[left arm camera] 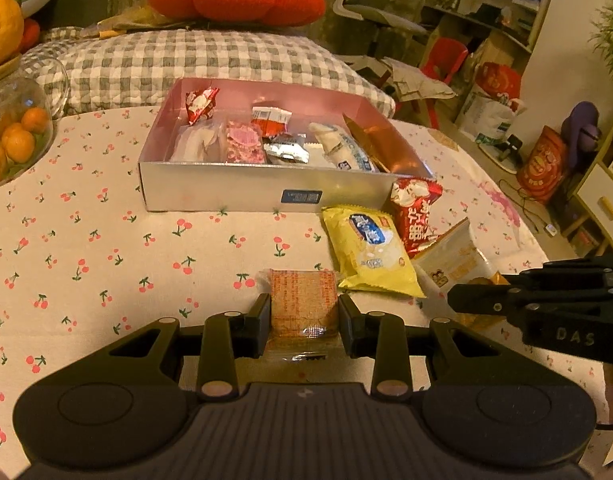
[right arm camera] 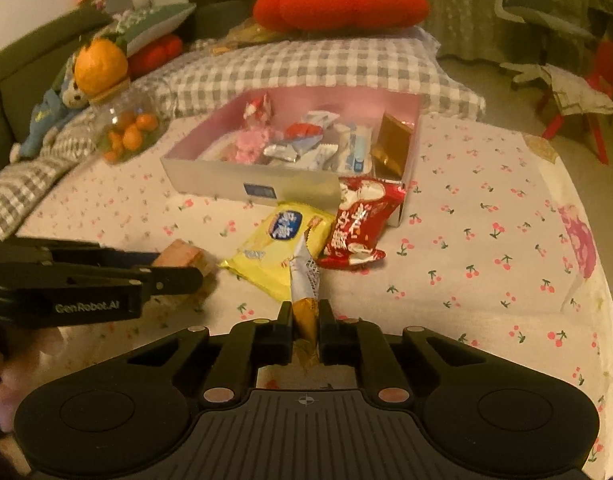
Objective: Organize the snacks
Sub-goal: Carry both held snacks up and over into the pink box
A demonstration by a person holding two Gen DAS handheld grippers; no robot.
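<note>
In the left wrist view the left gripper (left arm camera: pixel 304 320) sits at lower centre, its fingers (left arm camera: pixel 258 320) pressed against both sides of an orange wafer pack (left arm camera: pixel 302 308); the pack's near end is hidden behind the gripper body. The right gripper (right arm camera: pixel 306 326), at lower centre of its own view, pinches a gold-and-white packet (right arm camera: pixel 304 280) narrowly, the packet standing edge-on so its print cannot be read. In the left view that gripper shows only as a black linkage cut off by the right edge, covering most of the packet. The box (left arm camera: pixel 226 190) lies at upper centre on the cherry-print cloth (left arm camera: pixel 106 260), several wrapped snacks inside, their labels too small to make out. Just in front of its right corner lie a yellow bag (left arm camera: pixel 366 256) and a red bag (left arm camera: pixel 416 216), the red one touching the box wall and overlapping the yellow. A jar (left arm camera: pixel 14 136) of small oranges is cut by the left edge
</note>
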